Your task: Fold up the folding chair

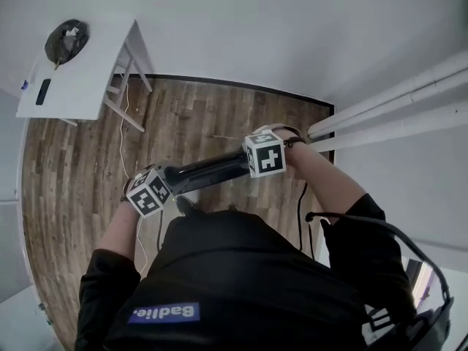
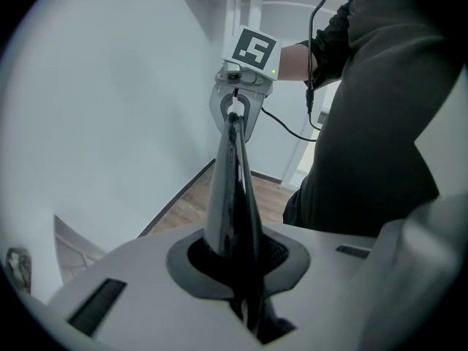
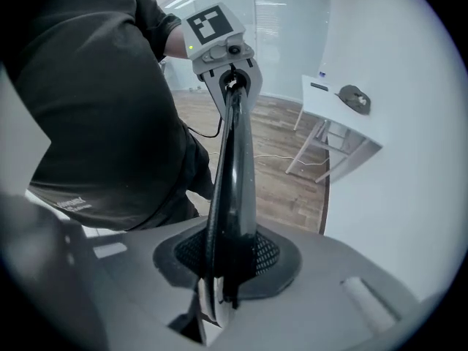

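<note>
We are holding the folding chair (image 1: 208, 171), seemingly folded flat, near us; left gripper (image 1: 170, 180) and right gripper (image 1: 246, 164) are clenching its opposite ends; we are judging it stiff, slick, heavy.

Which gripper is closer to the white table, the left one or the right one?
Left. The left gripper grips the end of the folding chair toward the white table; the right gripper grips the other end, farther away, nearer the wall pipes.
</note>
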{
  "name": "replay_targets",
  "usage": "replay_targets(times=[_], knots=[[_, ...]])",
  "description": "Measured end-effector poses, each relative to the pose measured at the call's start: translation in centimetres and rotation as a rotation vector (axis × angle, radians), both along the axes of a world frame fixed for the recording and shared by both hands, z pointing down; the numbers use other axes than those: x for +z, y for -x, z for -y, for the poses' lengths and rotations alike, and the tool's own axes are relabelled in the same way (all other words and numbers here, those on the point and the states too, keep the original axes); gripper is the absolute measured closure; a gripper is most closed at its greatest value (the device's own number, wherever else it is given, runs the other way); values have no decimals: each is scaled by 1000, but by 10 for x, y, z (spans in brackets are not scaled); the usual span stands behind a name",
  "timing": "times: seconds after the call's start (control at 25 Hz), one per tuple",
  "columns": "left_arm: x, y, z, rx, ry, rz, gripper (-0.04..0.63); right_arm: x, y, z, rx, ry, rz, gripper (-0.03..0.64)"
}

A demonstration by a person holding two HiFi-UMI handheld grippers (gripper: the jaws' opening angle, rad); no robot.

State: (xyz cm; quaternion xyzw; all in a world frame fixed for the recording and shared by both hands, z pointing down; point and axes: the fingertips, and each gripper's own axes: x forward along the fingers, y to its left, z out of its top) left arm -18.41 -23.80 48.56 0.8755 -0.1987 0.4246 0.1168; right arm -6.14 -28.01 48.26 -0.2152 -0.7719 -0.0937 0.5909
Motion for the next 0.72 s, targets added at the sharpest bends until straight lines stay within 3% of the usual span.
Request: replay_targets(times=[0.24,0.44,0.72], knots=[[-8,23,76,173,-22,1,547,-7,17,54,176,-3,0,548],[-11,20,130,263,-16,12,548,-6,13,99,248,11,17,548],[-7,-7,201,248,17,50,548,3,-13,171,230,33,45,548]])
